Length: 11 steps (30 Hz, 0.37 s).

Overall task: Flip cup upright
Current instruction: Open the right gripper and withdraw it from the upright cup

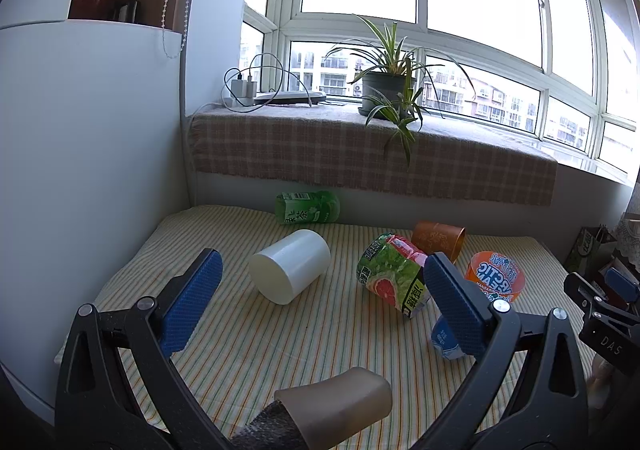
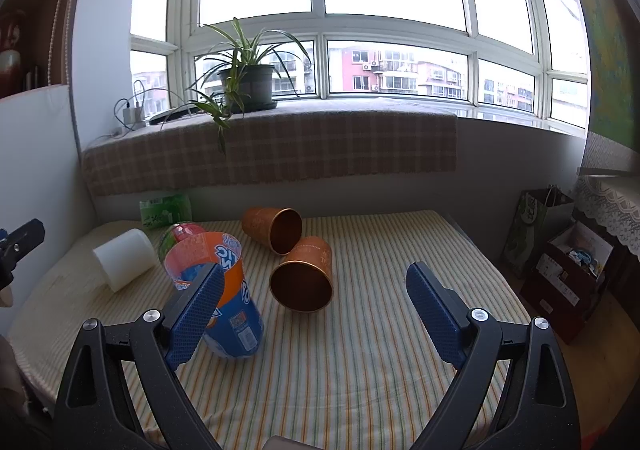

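Several cups lie on their sides on the striped tablecloth [image 2: 360,370]. A white cup [image 1: 290,266] lies ahead of my open left gripper [image 1: 320,302]; it also shows in the right wrist view [image 2: 124,258]. Two copper cups lie with mouths toward me, one nearer [image 2: 304,276] and one farther [image 2: 274,228]. An orange and blue cup [image 2: 224,298] stands by the left finger of my open right gripper [image 2: 316,314]. A green and pink cup [image 1: 394,274] lies near the left gripper's right finger [image 1: 456,306]. A tan cup [image 1: 340,406] lies below the left gripper.
A green cup [image 1: 308,207] lies at the table's far edge by the wall. A potted plant [image 2: 248,86] sits on the checked windowsill cloth. A white cabinet [image 1: 88,170] stands left. Bags and boxes [image 2: 560,258] sit on the floor at right.
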### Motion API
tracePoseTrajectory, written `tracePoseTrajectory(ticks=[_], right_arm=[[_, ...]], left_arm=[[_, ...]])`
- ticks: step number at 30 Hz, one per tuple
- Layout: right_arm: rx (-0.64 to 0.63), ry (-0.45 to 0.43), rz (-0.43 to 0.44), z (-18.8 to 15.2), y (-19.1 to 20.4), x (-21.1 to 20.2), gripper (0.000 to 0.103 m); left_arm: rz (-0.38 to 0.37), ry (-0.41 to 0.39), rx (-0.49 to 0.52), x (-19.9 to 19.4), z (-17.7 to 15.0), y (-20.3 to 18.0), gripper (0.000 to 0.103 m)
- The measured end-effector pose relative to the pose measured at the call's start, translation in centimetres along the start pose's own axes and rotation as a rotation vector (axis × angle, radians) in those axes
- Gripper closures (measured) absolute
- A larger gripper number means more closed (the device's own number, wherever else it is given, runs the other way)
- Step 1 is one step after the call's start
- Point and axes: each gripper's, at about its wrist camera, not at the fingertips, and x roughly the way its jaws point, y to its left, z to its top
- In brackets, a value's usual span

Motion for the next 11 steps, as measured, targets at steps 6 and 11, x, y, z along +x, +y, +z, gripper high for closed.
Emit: tracePoseTrajectory(ticks=[6,11], right_arm=[[-0.003,0.008,-0.001,-0.13,0.12,0.2,0.011],[-0.009,0.01,0.0,-0.24,0.18,0.39,0.011]], left_arm=[[0.003,0.011,-0.007,0.15,-0.16,0.01,0.001],[0.001,0.012,-0.012,0.04,-0.14,0.2,0.001]])
